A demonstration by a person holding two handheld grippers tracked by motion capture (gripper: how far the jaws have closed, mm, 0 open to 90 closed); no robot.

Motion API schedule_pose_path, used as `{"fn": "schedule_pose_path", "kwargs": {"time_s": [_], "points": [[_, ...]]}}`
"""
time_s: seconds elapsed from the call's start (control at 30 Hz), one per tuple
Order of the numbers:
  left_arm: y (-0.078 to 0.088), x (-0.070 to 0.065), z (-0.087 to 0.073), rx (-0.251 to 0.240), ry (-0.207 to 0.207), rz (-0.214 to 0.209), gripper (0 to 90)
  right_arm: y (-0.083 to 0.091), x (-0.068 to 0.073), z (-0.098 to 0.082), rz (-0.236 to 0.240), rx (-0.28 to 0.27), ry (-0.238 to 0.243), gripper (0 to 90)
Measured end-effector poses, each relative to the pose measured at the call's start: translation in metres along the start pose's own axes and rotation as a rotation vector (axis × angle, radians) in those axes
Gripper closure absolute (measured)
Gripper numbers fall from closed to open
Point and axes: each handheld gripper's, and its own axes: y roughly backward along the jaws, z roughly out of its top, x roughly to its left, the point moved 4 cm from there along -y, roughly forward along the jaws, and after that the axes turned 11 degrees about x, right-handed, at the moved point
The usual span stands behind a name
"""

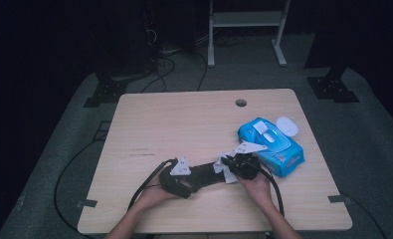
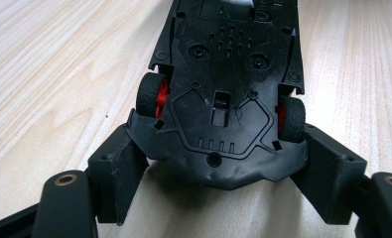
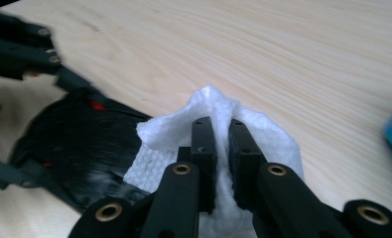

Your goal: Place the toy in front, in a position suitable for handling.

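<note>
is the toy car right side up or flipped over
Flipped over. In the left gripper view the toy car shows its flat black underside with screw holes, wheels to either side, clamped between the left claw's pads.

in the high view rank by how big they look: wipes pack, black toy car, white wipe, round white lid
1. blue wipes pack
2. black toy car, partly hidden by the claws, so close to the pack and unsure
3. white wipe and round white lid look alike; the wipe is bunched and partly hidden

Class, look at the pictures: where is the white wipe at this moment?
The white wipe is pinched in the right gripper, resting against the black toy car that the left gripper clamps. In the high view it sits near the table's front edge, left of the blue wipes pack.
</note>
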Motion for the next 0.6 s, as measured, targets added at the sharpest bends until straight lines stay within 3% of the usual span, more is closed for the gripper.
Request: {"fn": "schedule_pose_path", "kwargs": {"time_s": [0.07, 0.13, 0.2, 0.27, 0.37, 0.43, 0.5, 0.57, 0.6], "points": [[0.000, -0.001, 0.000, 0.004, -0.008, 0.003, 26.0, -0.004, 0.013, 0.005, 0.026, 0.014, 0.046, 83.1], [0.001, -0.001, 0.000, 0.008, -0.007, 0.001, 26.0, -0.007, 0.021, 0.007, -0.012, 0.022, 0.099, 83.1], [0.001, -0.001, 0.000, 0.010, -0.008, 0.000, 26.0, -0.006, 0.016, 0.006, -0.022, 0.023, 0.086, 83.3], [0.001, -0.001, 0.000, 0.008, -0.008, 0.002, 26.0, -0.001, 0.006, 0.004, -0.079, 0.017, 0.072, 83.3], [0.000, -0.002, 0.001, 0.006, -0.008, 0.004, 26.0, 0.003, -0.004, 0.001, -0.069, 0.016, 0.017, 83.3], [0.000, -0.003, 0.001, 0.005, -0.012, 0.000, 26.0, 0.000, 0.002, 0.003, -0.044, 0.004, 0.031, 83.3], [0.000, -0.003, 0.002, 0.005, -0.017, 0.007, 26.0, -0.005, 0.015, 0.007, -0.023, 0.006, 0.088, 83.2], [0.001, -0.003, 0.001, 0.005, -0.012, 0.004, 26.0, -0.008, 0.023, 0.009, -0.046, 0.018, 0.131, 83.2], [0.001, -0.003, 0.001, 0.005, -0.014, 0.004, 26.0, -0.008, 0.021, 0.009, -0.047, 0.017, 0.126, 83.2]]}}
